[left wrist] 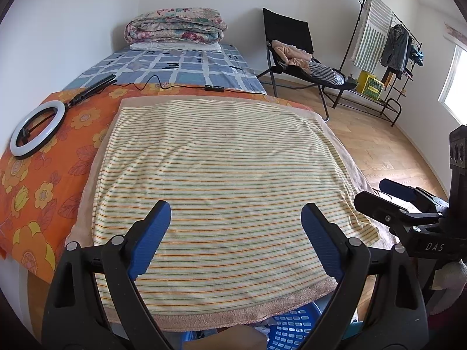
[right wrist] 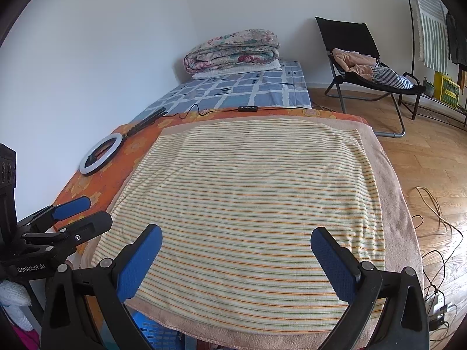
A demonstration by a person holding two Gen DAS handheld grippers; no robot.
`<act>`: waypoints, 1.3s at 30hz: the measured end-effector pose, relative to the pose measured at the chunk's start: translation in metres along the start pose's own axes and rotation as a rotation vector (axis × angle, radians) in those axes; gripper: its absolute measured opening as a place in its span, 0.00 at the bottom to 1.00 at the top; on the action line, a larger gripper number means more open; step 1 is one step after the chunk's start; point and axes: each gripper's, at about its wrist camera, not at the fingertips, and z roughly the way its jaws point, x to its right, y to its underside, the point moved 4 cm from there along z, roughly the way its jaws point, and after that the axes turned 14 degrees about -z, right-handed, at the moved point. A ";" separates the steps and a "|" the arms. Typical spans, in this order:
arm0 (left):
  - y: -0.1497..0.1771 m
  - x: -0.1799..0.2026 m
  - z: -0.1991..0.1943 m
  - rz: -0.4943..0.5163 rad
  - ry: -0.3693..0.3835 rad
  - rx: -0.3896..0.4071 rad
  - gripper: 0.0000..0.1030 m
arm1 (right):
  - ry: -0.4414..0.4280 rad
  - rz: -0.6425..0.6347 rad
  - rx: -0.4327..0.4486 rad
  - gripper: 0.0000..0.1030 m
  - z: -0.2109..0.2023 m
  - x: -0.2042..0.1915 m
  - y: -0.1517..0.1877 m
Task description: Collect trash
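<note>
Two grippers hang side by side over the near edge of a striped towel (left wrist: 216, 175), both angled down toward it. The left gripper (left wrist: 236, 236) stands with jaws spread wide and nothing between them; the right gripper (right wrist: 236, 259) is likewise wide open and empty, a stance that suggests readiness rather than a grasp. No trash is visible on the cloth; none can be located in either view. A blue plastic basket (left wrist: 294, 329), perforated in a grid, sits below the towel's edge, probably the receptacle. The towel is soft terry with thin orange and green stripes, laid flat over a peach underlayer and an orange floral sheet (left wrist: 38, 186). A ring light (left wrist: 38, 129), rigid and circular, lies beside the towel.
</note>
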 end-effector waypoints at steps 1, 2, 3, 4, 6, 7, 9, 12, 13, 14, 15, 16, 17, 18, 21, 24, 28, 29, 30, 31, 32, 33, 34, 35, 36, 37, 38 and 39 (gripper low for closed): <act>0.000 0.000 0.000 0.002 -0.001 0.000 0.90 | -0.001 0.002 -0.001 1.00 0.000 0.000 0.000; 0.000 0.000 0.000 0.004 -0.002 0.000 0.90 | -0.003 0.006 -0.002 1.00 0.000 0.001 0.001; 0.000 0.000 0.000 0.006 -0.002 0.000 0.90 | -0.007 0.012 -0.002 1.00 0.000 0.001 0.001; 0.000 0.000 0.000 0.010 -0.004 0.000 0.90 | -0.007 0.012 -0.002 1.00 0.000 0.001 0.001; 0.001 0.001 0.001 0.018 -0.005 -0.001 0.90 | -0.007 0.007 0.000 1.00 -0.001 0.001 0.000; 0.002 0.001 0.001 0.020 -0.006 -0.001 0.90 | -0.007 0.007 0.000 1.00 -0.001 0.001 0.000; 0.002 0.002 0.001 0.019 -0.005 -0.002 0.90 | -0.006 0.005 0.000 1.00 -0.001 0.000 0.000; 0.004 0.003 0.001 0.021 -0.007 -0.006 0.90 | -0.008 0.008 -0.003 1.00 -0.001 0.000 0.000; 0.005 0.004 0.002 0.023 -0.007 -0.008 0.90 | -0.008 0.009 -0.003 1.00 -0.001 0.000 0.001; 0.006 0.004 0.002 0.024 -0.007 -0.009 0.90 | -0.008 0.010 -0.004 1.00 -0.001 0.000 0.001; 0.006 0.005 0.002 0.025 -0.008 -0.009 0.90 | -0.008 0.011 -0.006 1.00 0.000 0.000 0.001; 0.006 0.005 0.002 0.025 -0.008 -0.009 0.90 | -0.008 0.011 -0.006 1.00 0.000 0.000 0.001; 0.006 0.005 0.002 0.023 -0.008 -0.009 0.90 | -0.008 0.011 -0.007 1.00 0.000 0.000 0.002; 0.006 0.005 0.002 0.023 -0.006 -0.010 0.90 | -0.008 0.011 -0.009 1.00 0.001 0.000 0.002; 0.007 0.005 0.002 0.024 -0.007 -0.009 0.90 | -0.008 0.011 -0.014 1.00 0.002 0.000 0.003; 0.006 0.005 0.002 0.024 -0.009 -0.010 0.90 | -0.010 0.012 -0.018 1.00 0.003 0.000 0.003; 0.007 0.005 0.002 0.023 -0.009 -0.009 0.91 | -0.010 0.013 -0.019 1.00 0.003 0.000 0.003; 0.006 0.005 0.002 0.023 -0.007 -0.010 0.91 | -0.011 0.016 -0.020 1.00 0.004 0.001 0.004; 0.007 0.006 0.002 0.023 -0.007 -0.011 0.91 | -0.011 0.016 -0.020 1.00 0.004 0.001 0.004; 0.006 0.005 0.002 0.025 -0.008 -0.010 0.91 | -0.013 0.017 -0.023 1.00 0.004 0.001 0.005; 0.006 0.005 0.002 0.026 -0.008 -0.010 0.91 | -0.013 0.017 -0.023 1.00 0.004 0.001 0.005; 0.006 0.005 0.002 0.028 -0.009 -0.009 0.91 | -0.013 0.018 -0.024 1.00 0.005 0.001 0.005; 0.006 0.005 0.002 0.025 -0.009 -0.009 0.91 | -0.012 0.018 -0.025 1.00 0.005 0.000 0.005; 0.006 0.005 0.002 0.025 -0.009 -0.009 0.91 | -0.013 0.018 -0.024 1.00 0.005 0.000 0.005; 0.006 0.006 0.002 0.023 -0.008 -0.010 0.91 | -0.013 0.018 -0.024 1.00 0.005 0.000 0.005; 0.006 0.006 0.002 0.023 -0.009 -0.010 0.91 | -0.013 0.018 -0.024 1.00 0.005 0.000 0.005; 0.006 0.006 0.002 0.023 -0.008 -0.010 0.91 | -0.012 0.017 -0.024 1.00 0.005 0.000 0.005; 0.006 0.006 0.002 0.024 -0.009 -0.011 0.91 | -0.011 0.017 -0.023 1.00 0.005 0.001 0.005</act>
